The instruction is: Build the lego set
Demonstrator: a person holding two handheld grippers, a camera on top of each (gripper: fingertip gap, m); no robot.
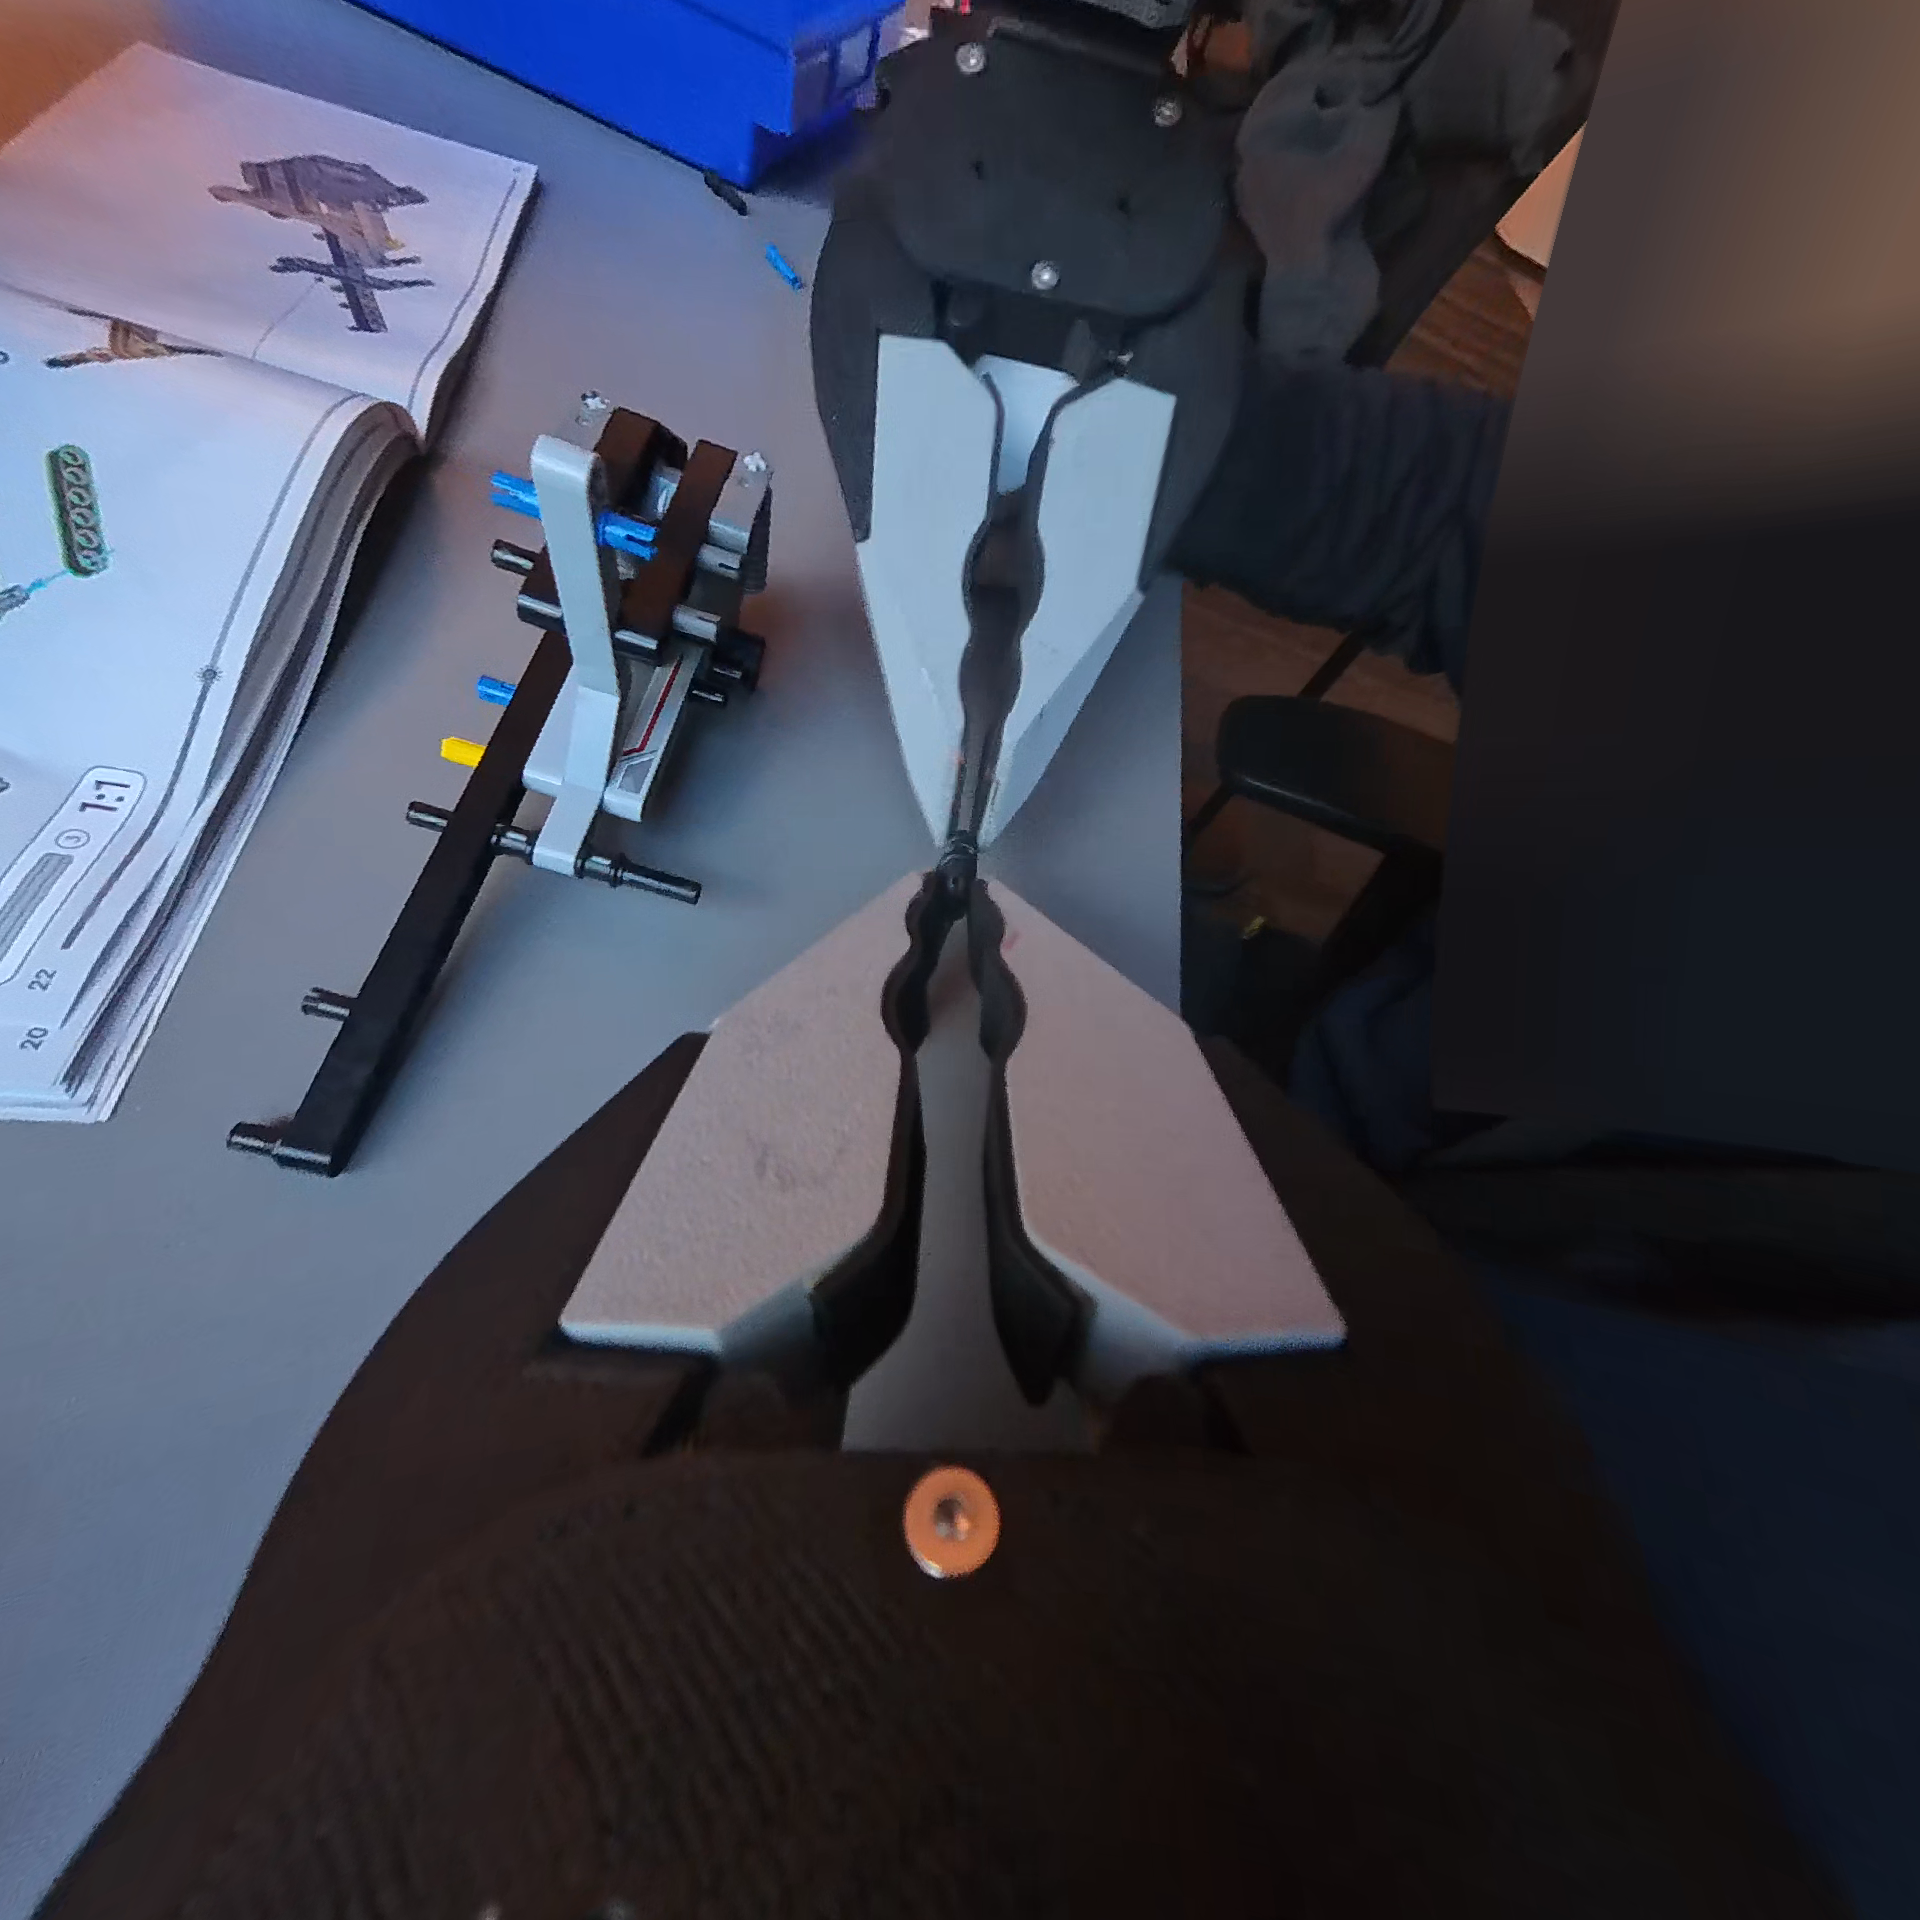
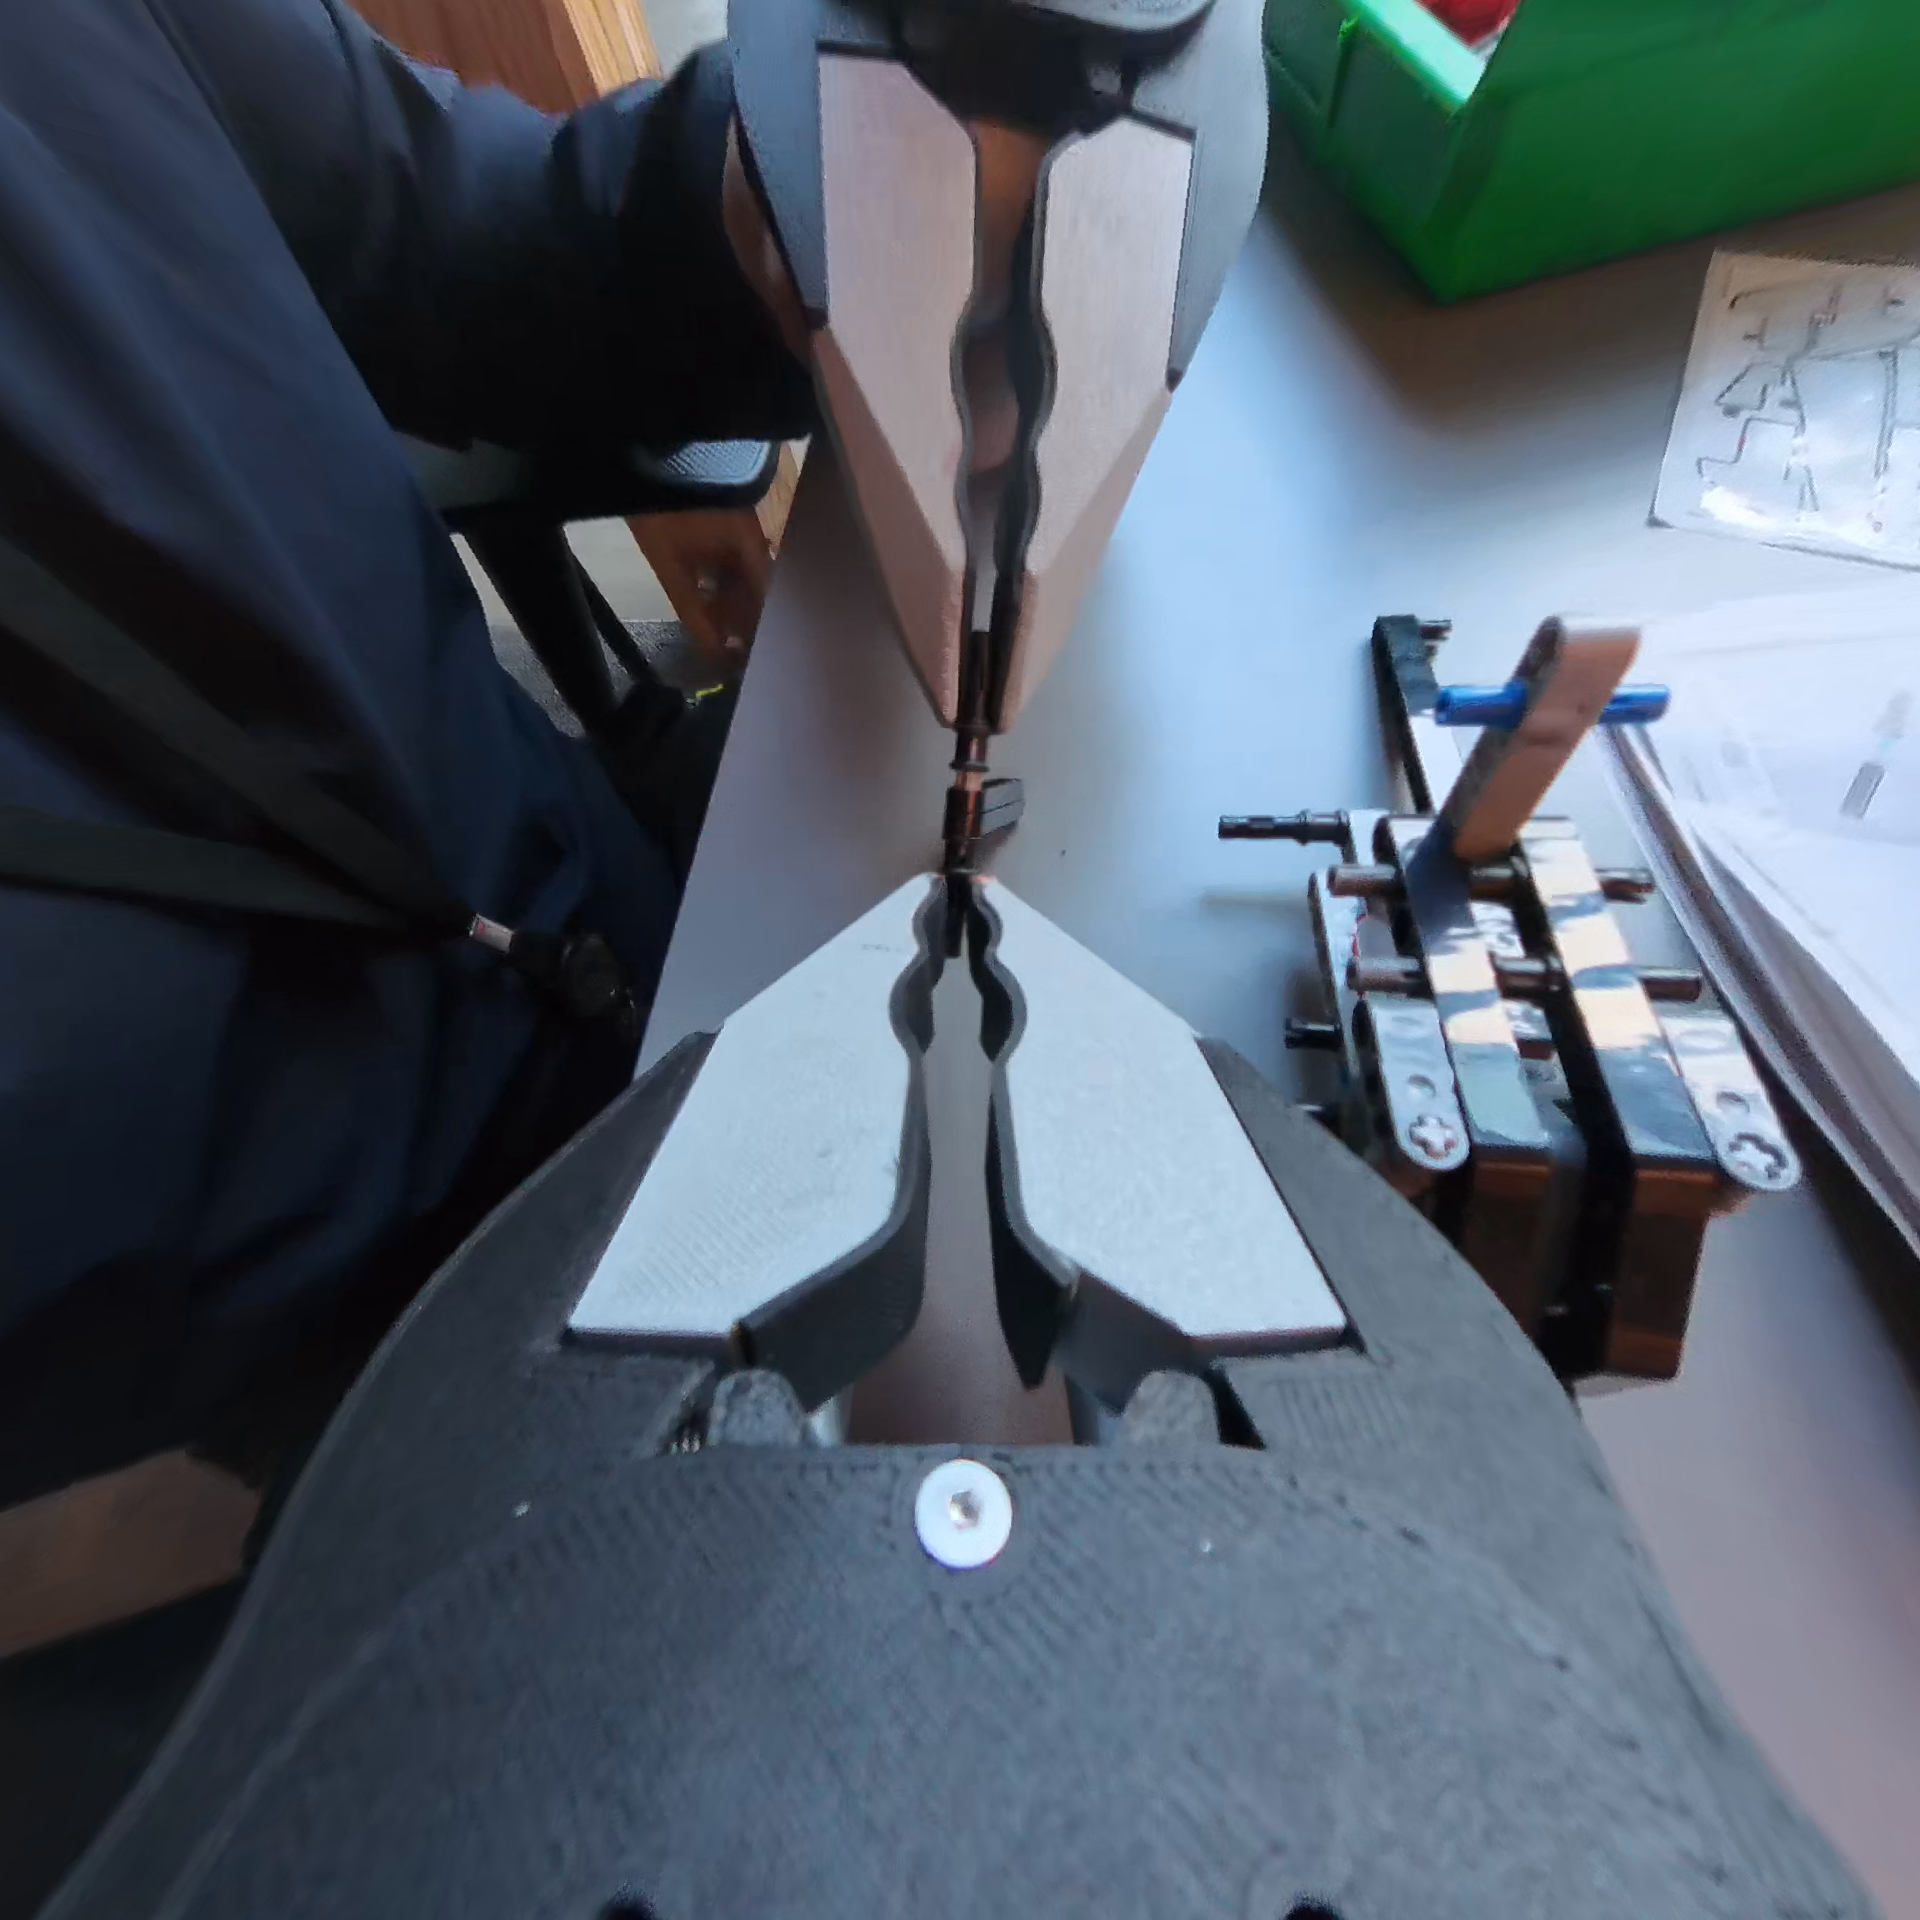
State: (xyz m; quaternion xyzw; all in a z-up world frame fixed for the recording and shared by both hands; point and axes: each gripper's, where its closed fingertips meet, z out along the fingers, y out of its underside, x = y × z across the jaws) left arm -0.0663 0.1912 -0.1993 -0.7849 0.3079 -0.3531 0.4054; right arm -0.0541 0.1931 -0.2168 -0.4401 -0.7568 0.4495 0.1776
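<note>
Two tools (image 1: 951, 883) (image 2: 961, 717) pinch one black pin (image 2: 964, 805); booklet (image 1: 187, 623) shows printed writing.

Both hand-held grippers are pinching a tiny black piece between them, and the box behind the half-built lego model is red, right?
Not quite. The box behind the lego model is blue, as the left wrist view shows. The left hand-held gripper and right hand-held gripper do pinch a tiny black piece.

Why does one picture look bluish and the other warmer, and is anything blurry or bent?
Left wrist view: cool, dim light; the right side falls into dark shadow; the instruction booklet curves from the wide lens. Right wrist view: warmer light, with glare on the partly built model; the green bin and the edges look soft and stretched. Both tools' tips stay fairly sharp.
</note>
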